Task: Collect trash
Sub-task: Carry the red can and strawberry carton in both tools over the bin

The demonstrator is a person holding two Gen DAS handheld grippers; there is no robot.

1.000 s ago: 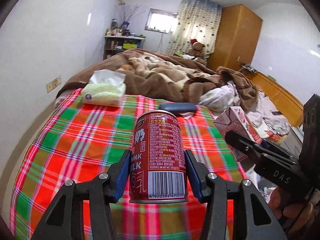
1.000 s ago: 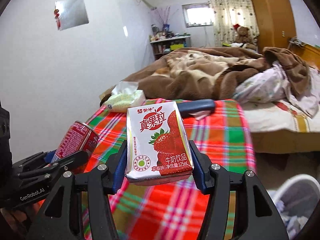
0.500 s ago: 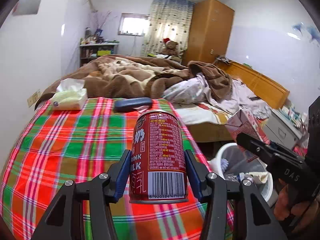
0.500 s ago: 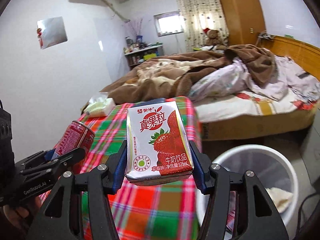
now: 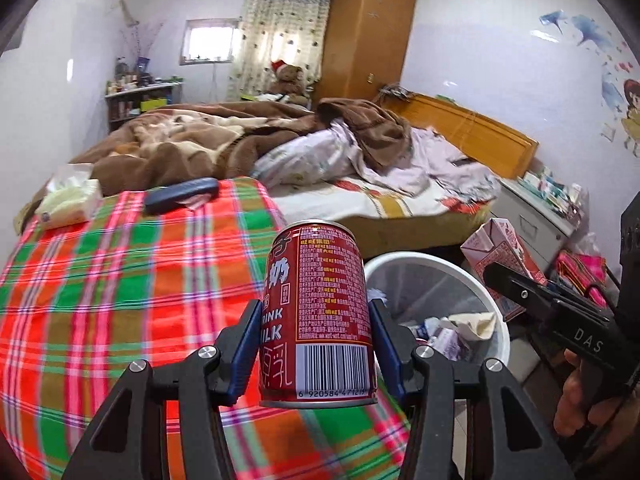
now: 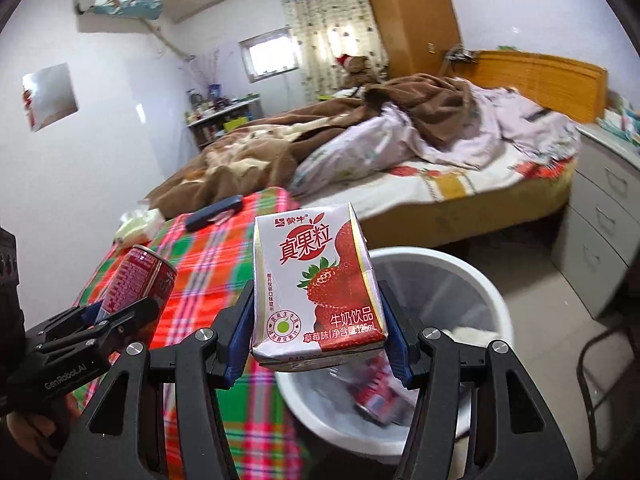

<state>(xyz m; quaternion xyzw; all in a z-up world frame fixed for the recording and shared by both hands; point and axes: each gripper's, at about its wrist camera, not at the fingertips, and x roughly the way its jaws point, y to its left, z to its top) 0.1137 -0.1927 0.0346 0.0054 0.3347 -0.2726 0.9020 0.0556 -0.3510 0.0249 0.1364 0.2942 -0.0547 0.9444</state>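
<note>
At the bottom centre of the left wrist view, the left gripper (image 5: 316, 344) has its jaws closed on a red milk can (image 5: 318, 312), which stands upright between the blue pads with the barcode facing the camera. In the right wrist view, at the bottom centre, the right gripper (image 6: 318, 328) has its jaws closed on a strawberry milk carton (image 6: 318, 284), held upright and a little tilted.

Just behind the carton, in the lower right of that frame, is a white trash bin (image 6: 496, 300); the carton is over its near rim. Some crumpled paper and packaging lie inside the bin. In the left wrist view the bin is to the right of the can, and the can is over the edge of the table with plaid cloth (image 5: 120, 280), beside the bin.

Farther on the cloth, in the upper left part, lie a dark blue case (image 5: 182, 196) and a tissue pack (image 5: 68, 200), near each other but apart. Behind them is the bed (image 5: 360, 196) with a brown blanket (image 5: 208, 140), and at the far wall a wooden wardrobe (image 5: 368, 36) and a curtain (image 5: 280, 28).
</note>
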